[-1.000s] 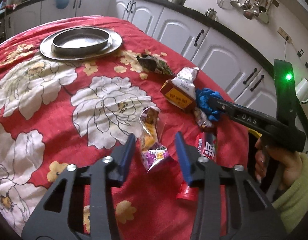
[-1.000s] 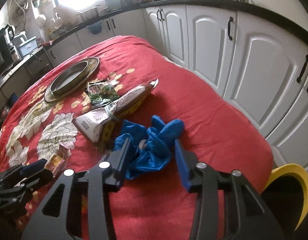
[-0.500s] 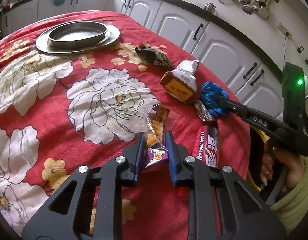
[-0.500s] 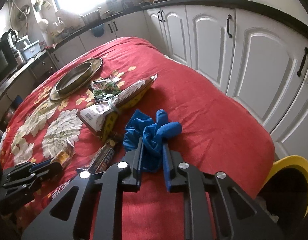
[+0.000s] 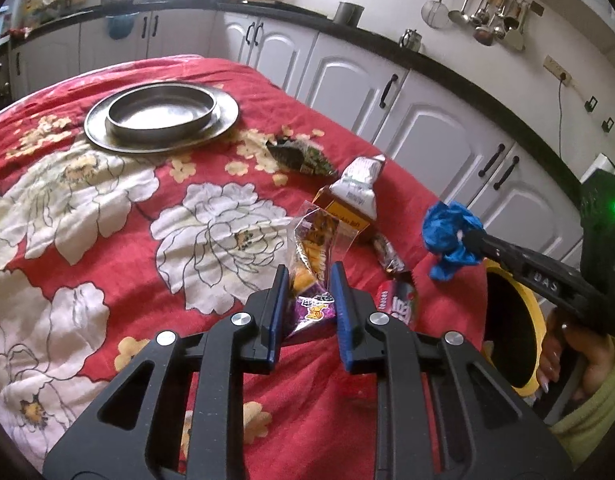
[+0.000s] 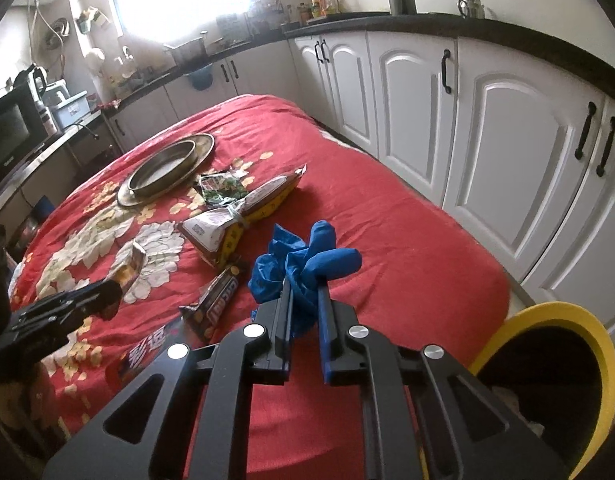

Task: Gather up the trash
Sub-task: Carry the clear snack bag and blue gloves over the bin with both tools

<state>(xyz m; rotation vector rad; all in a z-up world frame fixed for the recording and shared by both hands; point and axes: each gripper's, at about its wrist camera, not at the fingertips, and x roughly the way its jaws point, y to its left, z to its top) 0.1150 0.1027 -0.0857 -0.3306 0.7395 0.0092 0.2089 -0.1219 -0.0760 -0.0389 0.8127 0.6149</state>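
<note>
While crumpled blue glove (image 6: 303,268) hung pinched in right gripper (image 6: 305,300) fingers above worktop's near edge beside yellow-rimmed bin (image 6: 563,380), left gripper (image 5: 309,286) fingers pinched purple snack wrapper (image 5: 313,276); candy bar wrapper (image 6: 215,304) lay on red floral cloth (image 5: 107,220).

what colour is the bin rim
Yellow, around a dark inside; the bin shows best in the right wrist view.

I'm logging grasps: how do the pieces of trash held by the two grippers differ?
The left gripper holds a flat, printed purple and orange snack wrapper; the right gripper holds a plain blue crumpled glove. The snack wrapper stands upright and stiff; the glove bunches in soft folds. Both are clamped between shut jaws, above the red tablecloth.
</note>
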